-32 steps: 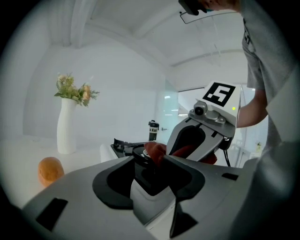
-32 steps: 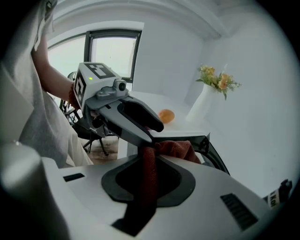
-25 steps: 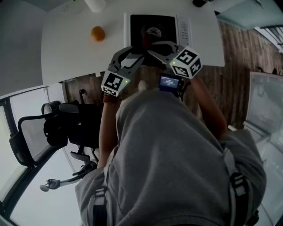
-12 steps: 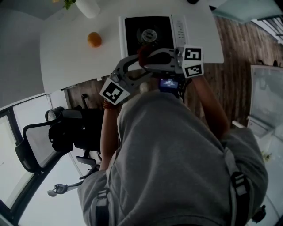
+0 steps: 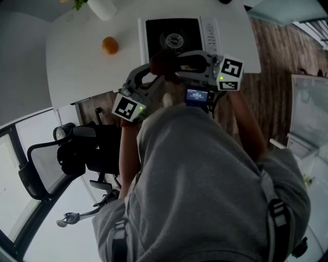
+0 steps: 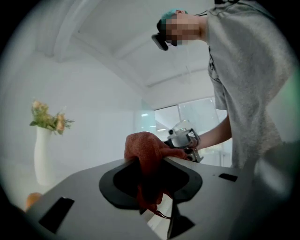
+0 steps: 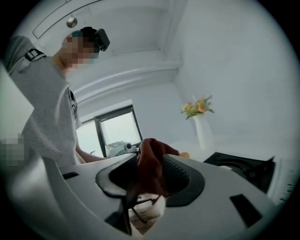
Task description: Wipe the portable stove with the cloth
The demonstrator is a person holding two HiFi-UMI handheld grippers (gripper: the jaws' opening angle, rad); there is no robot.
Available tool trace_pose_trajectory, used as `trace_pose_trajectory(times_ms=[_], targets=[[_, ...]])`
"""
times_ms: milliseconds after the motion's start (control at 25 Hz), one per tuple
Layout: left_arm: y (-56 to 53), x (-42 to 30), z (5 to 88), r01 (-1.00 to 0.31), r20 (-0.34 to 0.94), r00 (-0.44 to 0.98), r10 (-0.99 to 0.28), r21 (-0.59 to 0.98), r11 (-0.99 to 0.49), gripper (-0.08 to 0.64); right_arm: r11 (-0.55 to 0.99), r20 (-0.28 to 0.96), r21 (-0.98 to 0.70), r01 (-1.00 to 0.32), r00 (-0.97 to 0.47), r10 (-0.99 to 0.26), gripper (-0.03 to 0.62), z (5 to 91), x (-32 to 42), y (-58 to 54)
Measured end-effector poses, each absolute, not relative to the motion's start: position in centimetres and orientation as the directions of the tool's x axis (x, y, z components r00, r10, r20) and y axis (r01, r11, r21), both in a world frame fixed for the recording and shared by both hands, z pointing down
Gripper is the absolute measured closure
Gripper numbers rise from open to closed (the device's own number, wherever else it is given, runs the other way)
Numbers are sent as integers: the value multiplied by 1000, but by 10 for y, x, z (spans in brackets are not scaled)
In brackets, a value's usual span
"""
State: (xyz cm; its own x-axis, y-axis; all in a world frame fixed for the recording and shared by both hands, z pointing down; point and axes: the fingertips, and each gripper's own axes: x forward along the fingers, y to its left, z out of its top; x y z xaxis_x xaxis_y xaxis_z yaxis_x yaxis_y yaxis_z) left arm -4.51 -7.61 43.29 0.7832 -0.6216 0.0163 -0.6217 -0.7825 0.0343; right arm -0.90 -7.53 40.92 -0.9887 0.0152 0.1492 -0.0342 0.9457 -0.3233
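Note:
The red cloth (image 5: 159, 61) hangs in the air just in front of the portable stove (image 5: 177, 35), between the tips of both grippers, which point at each other. My left gripper (image 5: 155, 70) has just been closing; its jaws pinch the bunched cloth (image 6: 146, 151), which droops through the gap. My right gripper (image 5: 173, 62) has just been opening: the cloth (image 7: 151, 165) still lies between its jaws, but one ribbed pad stands apart from it. Each gripper shows in the other's view: the right gripper (image 6: 184, 139) and the left gripper (image 7: 120, 148).
The stove (image 7: 240, 166) sits on a white table (image 5: 77, 61) with an orange (image 5: 109, 45) and a white vase (image 5: 104, 7) of flowers at the far left. An office chair (image 5: 66, 148) stands below the table's left edge.
The left jaws, wide half a second ago, have narrowed onto the cloth. The right jaws have parted. Both grippers have lifted a little, their tips together at the cloth.

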Motion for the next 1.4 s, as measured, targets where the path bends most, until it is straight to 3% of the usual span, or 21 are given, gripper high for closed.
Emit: trace_pose_trajectory(times_ms=[200, 440, 720, 1400], targets=[[-140, -105, 452, -781, 160, 604, -781, -76, -620, 416, 902, 246, -241, -359, -921, -301, 410, 435, 57, -121], [-224, -114, 483, -801, 323, 519, -791, -140, -582, 419, 810, 289, -156, -566, -810, -510, 410, 455, 87, -132], [-255, -96, 517, -788, 484, 478, -733, -131, -601, 430, 828, 355, -50, -558, -785, -507, 410, 462, 72, -116], [-219, -80, 528, -651, 593, 585, -553, -63, -757, 445, 883, 392, -20, -468, -816, -424, 411, 466, 36, -107]])
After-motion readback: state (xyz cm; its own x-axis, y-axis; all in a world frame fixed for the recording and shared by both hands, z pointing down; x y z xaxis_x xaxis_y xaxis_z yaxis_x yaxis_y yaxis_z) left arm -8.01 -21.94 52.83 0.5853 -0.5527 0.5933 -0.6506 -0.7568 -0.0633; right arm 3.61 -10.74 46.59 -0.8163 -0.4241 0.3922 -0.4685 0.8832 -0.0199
